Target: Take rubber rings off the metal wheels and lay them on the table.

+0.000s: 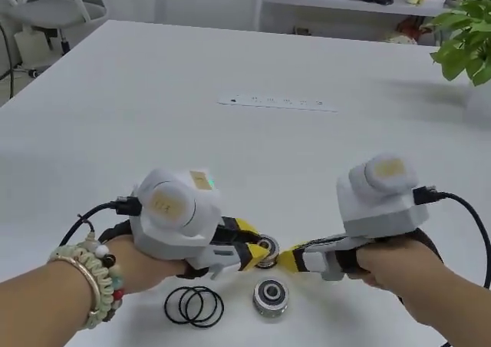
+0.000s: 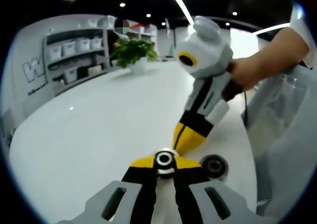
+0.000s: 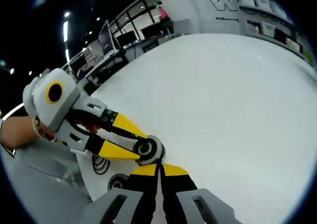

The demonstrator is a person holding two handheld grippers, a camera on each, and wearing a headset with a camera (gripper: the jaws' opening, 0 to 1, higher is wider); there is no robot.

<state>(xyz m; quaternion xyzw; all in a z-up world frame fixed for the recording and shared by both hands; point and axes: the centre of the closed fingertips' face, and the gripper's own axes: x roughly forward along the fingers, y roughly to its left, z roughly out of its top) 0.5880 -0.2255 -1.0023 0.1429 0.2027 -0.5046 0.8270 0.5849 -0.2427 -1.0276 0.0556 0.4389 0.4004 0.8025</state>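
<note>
A hand [image 1: 146, 266] with beaded bracelets [image 1: 90, 279] at the wrist holds the left gripper [image 1: 257, 255] low over the white desk [image 1: 230, 155]. A few thin black rubber rings [image 1: 194, 305] lie overlapping on the desk just beside this gripper's body, on the person's side. In the right gripper view they show [image 3: 100, 164] beneath the left gripper's jaws.

The left gripper's yellow-tipped jaws are clamped on a small round silver metal wheel [image 1: 267, 252]. In the left gripper view [image 2: 163, 163] the wheel [image 2: 165, 159] sits right at the jaw tips, held clear of the desk.

A second silver metal wheel [image 1: 271, 297] lies on the desk near both grippers' tips, on the person's side of them. It is just right of the left gripper's tips in that gripper's own view [image 2: 214, 165].

The right gripper [image 1: 285, 260], held in the other hand [image 1: 391, 266], points at the left one, tip to tip. Its jaws are pressed together [image 3: 158, 172] with the tips touching the held wheel [image 3: 148, 148]. Whether they pinch a ring there cannot be told.

Well beyond both grippers a white power strip [image 1: 278, 102] lies on the desk. Farther right stands a green leafy plant [image 1: 468, 44].
</note>
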